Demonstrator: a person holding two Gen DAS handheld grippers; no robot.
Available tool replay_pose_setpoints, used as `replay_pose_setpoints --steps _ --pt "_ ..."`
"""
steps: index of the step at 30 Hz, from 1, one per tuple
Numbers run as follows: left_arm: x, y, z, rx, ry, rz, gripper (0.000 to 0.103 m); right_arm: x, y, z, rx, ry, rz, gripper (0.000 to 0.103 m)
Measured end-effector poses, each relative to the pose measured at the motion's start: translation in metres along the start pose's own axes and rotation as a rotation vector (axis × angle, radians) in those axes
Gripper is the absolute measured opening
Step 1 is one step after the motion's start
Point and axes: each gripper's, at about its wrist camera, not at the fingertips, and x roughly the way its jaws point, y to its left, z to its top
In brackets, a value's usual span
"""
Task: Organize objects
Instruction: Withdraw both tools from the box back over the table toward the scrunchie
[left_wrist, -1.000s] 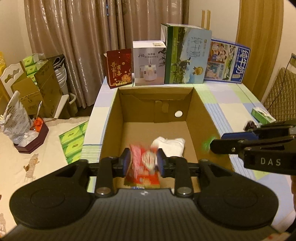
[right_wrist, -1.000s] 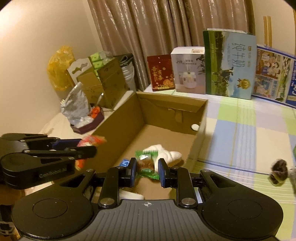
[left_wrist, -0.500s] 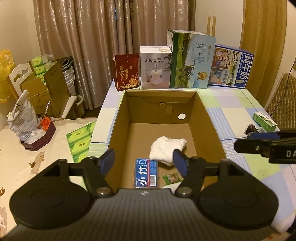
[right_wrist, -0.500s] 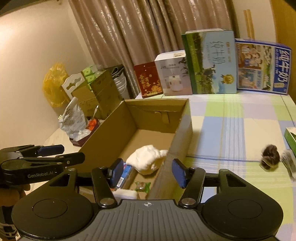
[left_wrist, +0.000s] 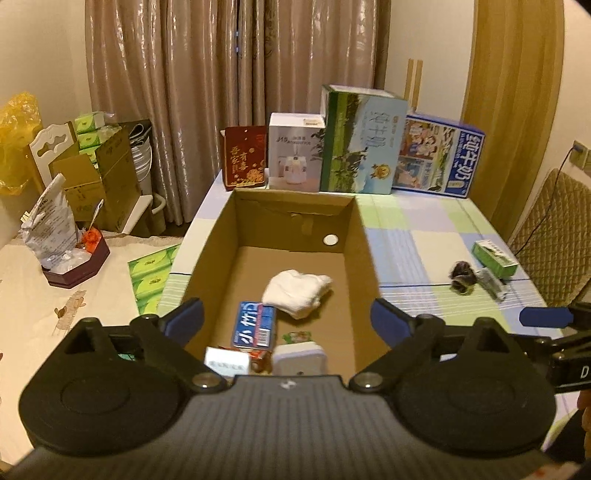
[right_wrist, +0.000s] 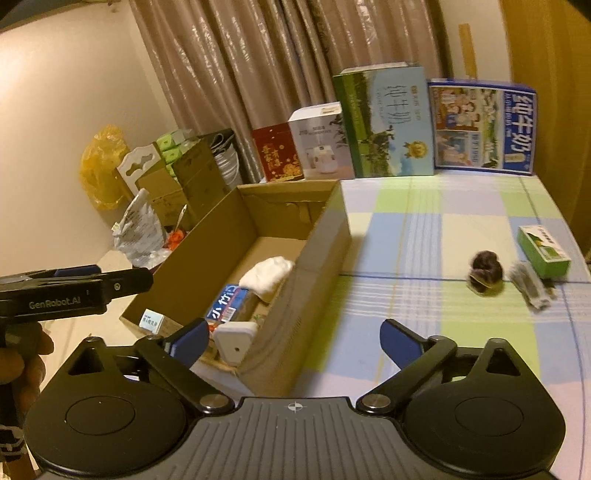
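An open cardboard box on the checked tablecloth holds a white cloth, a blue packet, a green sachet, a red packet and a white case. My left gripper hangs above the box's near end, jaws opening wide, nothing between them. My right gripper is over the box's right wall, jaws also opening and empty. To its right on the cloth lie a dark brown lump, a silvery packet and a small green box.
Tall cartons and a red card box line the table's far edge before the curtain. A side table on the left carries a dark tray with a crumpled bag. A quilted chair back stands at the right.
Both grippers went from shut to wide open. The left let go of the red packet and the right of the green sachet; both now lie in the box. Both grippers pulled back, the right swinging rightwards.
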Motion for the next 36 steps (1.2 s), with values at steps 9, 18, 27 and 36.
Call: replay_pose_setpoints --steps 9,18,27,36 --pt "-0.030 -0.034 -0.008 -0.006 -0.036 -0.039 0.102 -0.052 -0.026 -0.011 0.061 -0.056 -0.043 0.101" --pt "-0.036 -0.085 -0.005 0.044 -0.059 -0.123 0.102 -0.096 -0.074 -0.023 0.159 -0.114 -0.147 0.101" --pt "-0.019 -0.142 -0.006 0.089 -0.036 -0.216 0.102 -0.132 -0.123 -0.037 0.254 -0.160 -0.236 0.101" --pt "0.000 -0.180 -0.003 0.123 -0.018 -0.264 0.102 -0.150 -0.158 -0.039 0.306 -0.171 -0.287 0.101"
